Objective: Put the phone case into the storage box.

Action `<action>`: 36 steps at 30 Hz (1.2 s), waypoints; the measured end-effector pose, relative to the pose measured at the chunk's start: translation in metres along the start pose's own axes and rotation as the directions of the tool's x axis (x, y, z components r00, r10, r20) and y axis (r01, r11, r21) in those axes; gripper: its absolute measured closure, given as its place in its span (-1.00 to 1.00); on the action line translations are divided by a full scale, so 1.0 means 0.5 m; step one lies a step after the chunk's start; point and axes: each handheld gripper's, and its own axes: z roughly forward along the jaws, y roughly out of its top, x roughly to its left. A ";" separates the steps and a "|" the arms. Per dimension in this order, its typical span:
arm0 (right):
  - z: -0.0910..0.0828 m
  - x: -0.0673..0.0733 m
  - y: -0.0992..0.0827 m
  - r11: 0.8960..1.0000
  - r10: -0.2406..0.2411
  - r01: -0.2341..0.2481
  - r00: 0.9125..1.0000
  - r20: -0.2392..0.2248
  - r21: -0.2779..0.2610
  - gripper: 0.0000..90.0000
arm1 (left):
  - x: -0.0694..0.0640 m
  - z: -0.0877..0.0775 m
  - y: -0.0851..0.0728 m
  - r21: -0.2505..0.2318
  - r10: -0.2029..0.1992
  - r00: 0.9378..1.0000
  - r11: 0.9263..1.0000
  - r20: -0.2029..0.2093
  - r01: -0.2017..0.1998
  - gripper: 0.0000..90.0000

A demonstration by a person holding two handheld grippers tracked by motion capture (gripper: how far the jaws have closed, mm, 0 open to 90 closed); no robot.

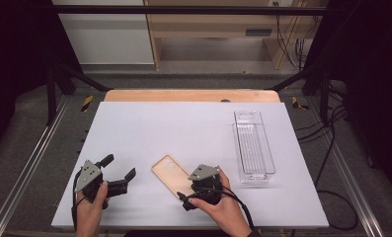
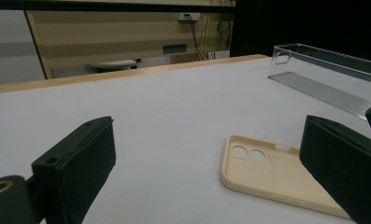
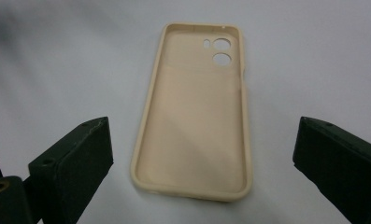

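Observation:
A beige phone case (image 1: pixel 170 174) lies hollow side up on the white table (image 1: pixel 183 123), near the front edge. My right gripper (image 1: pixel 189 187) hovers over the case's near end, open, with a jaw on either side of it and not touching. From the right gripper view, the case (image 3: pixel 197 107) sits between the spread jaws of that gripper (image 3: pixel 202 130), camera holes at the far end. My left gripper (image 1: pixel 119 166) is open and holds nothing, left of the case. Its own view puts the case (image 2: pixel 272 172) to the right, beyond the open gripper (image 2: pixel 206 135).
A clear, long plastic tray (image 1: pixel 254 146) stands at the right of the table, lengthwise away from me; it also appears far right in the left gripper view (image 2: pixel 323 60). A wooden strip (image 1: pixel 191 95) borders the table's far edge.

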 end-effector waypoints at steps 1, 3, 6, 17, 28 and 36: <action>0.002 0.001 0.000 1.000 -0.003 0.003 1.000 0.002 0.002 -0.89 | 0.000 0.000 0.000 0.000 0.000 1.000 1.000 0.001 0.000 -0.93; 0.006 0.004 0.001 1.000 -0.006 0.006 1.000 0.006 0.003 -0.89 | -0.001 0.001 0.000 -0.002 -0.001 1.000 1.000 0.003 0.001 -0.93; 0.011 0.008 0.001 1.000 -0.011 0.011 1.000 0.011 0.009 -0.88 | -0.002 0.001 0.000 -0.001 0.001 1.000 1.000 0.006 -0.001 -0.93; 0.027 0.007 -0.001 1.000 -0.001 0.000 0.999 0.035 0.030 -0.88 | -0.003 0.002 0.000 0.000 0.002 1.000 1.000 0.012 -0.002 -0.93; 0.052 0.002 -0.003 0.998 0.041 -0.041 0.999 0.005 0.045 -0.88 | -0.006 0.003 0.000 0.004 0.007 1.000 1.000 0.019 -0.007 -0.93; 0.074 -0.013 -0.005 0.994 0.093 -0.091 0.995 -0.042 0.058 -0.87 | -0.007 0.005 0.000 0.009 0.014 1.000 1.000 0.021 -0.014 -0.93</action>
